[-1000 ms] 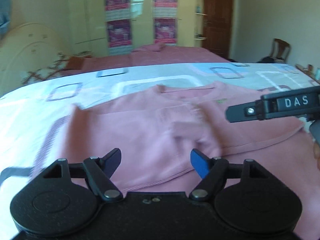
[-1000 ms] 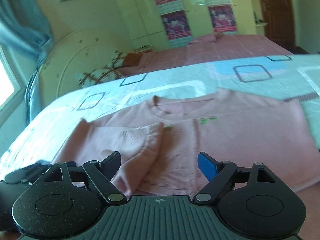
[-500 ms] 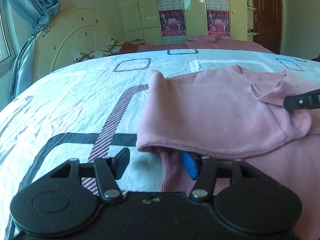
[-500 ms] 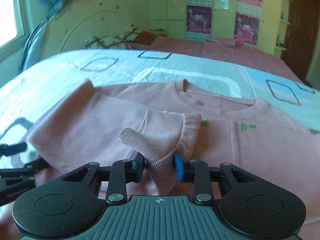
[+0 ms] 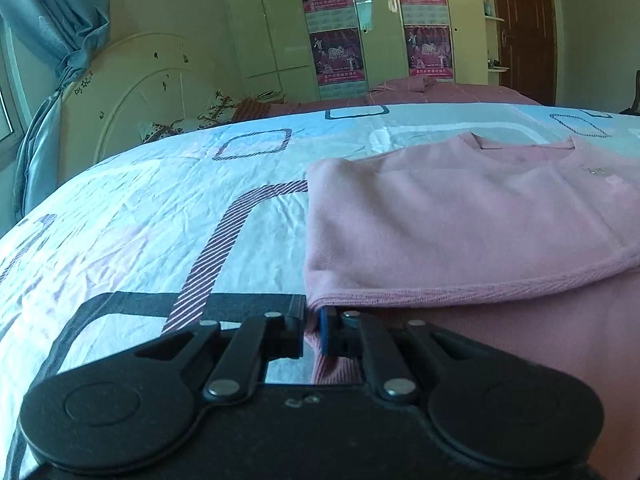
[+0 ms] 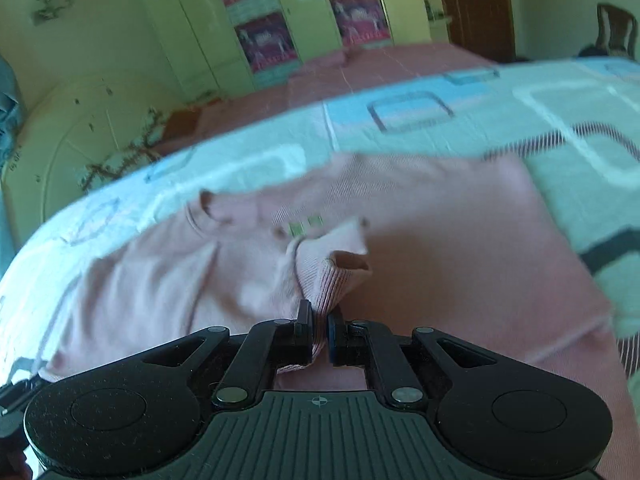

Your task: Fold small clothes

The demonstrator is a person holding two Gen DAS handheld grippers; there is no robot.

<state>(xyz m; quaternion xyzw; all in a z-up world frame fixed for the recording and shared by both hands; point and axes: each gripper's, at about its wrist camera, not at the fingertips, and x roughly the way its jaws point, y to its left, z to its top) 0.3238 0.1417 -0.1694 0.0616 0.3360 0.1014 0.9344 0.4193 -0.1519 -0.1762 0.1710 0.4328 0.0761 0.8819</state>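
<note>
A: Item one, pink sweater (image 5: 460, 220). Location?

B: Flat on the patterned bedsheet (image 5: 160, 208) of the bed, neckline toward the far side. Left portion folded over onto the body; folded edge runs right above the left hand-held gripper (image 5: 311, 330).

A: Left hand-held gripper, condition?

B: Clamped on the sweater's near left corner at the hem; pink fabric pinched between black and blue pads (image 5: 326, 330). Bedsheet directly to its left.

A: Right hand-held gripper (image 6: 319, 332)?

B: Clamped on the ribbed sleeve cuff (image 6: 332, 276), bunched and rising just ahead of the pads, cuff opening facing up. Cuff over the sweater's chest, just below the small green emblem (image 6: 304, 227).

A: Background?

B: White rounded headboard (image 5: 132, 96), blue curtain (image 5: 52, 40), wardrobe with posters (image 5: 340, 28), brown door (image 5: 524, 28). Right view blurred.
</note>
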